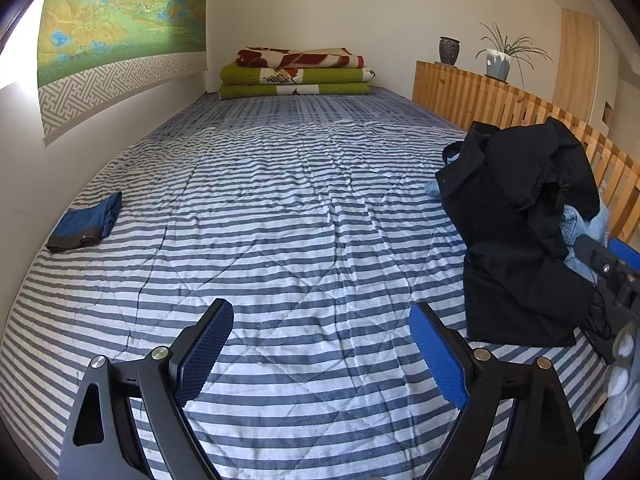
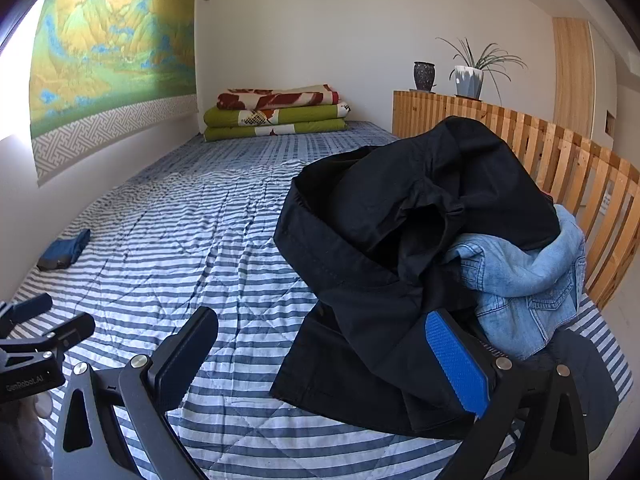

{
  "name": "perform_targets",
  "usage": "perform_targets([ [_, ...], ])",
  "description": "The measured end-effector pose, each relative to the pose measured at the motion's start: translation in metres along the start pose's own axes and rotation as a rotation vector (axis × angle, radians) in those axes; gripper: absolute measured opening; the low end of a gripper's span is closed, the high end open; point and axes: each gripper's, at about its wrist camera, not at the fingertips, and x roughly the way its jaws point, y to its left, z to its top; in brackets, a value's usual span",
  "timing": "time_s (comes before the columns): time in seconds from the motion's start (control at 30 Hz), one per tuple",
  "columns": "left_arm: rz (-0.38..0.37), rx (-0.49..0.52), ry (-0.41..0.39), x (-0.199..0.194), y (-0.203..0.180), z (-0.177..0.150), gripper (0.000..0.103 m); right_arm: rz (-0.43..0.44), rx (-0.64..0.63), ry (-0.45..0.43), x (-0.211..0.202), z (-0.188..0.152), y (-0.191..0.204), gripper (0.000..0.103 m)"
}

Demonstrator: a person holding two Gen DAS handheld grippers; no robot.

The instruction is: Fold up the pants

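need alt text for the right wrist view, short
The open right gripper hovers over a striped bed, its blue-padded finger beside a crumpled heap of black pants lying over light denim jeans. A folded blue garment lies far left, folded blankets at the far end.

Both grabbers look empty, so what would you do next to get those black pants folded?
Probably bring the right gripper forward to pinch an edge of the black pants. They lie crumpled on light denim jeans, unfolded, and both it and the left gripper are open, holding nothing, over the striped quilt.
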Motion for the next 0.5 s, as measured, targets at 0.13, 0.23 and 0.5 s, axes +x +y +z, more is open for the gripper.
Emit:
perform_targets([
  [0.13,-0.008,-0.003,0.013,0.007,-0.003,0.001,0.091,-0.073,0.006,-0.005,0.000,0.021,-0.033,0.102],
  [0.23,-0.018,-0.004,0.010,0.008,-0.006,0.004,0.091,-0.130,-0.037,0.016,0.006,0.042,-0.049,0.102],
  [0.5,-0.041,-0.011,-0.010,0.006,-0.023,0.021,0.091,-0.150,-0.041,0.095,0.031,0.080,-0.066,0.102],
])
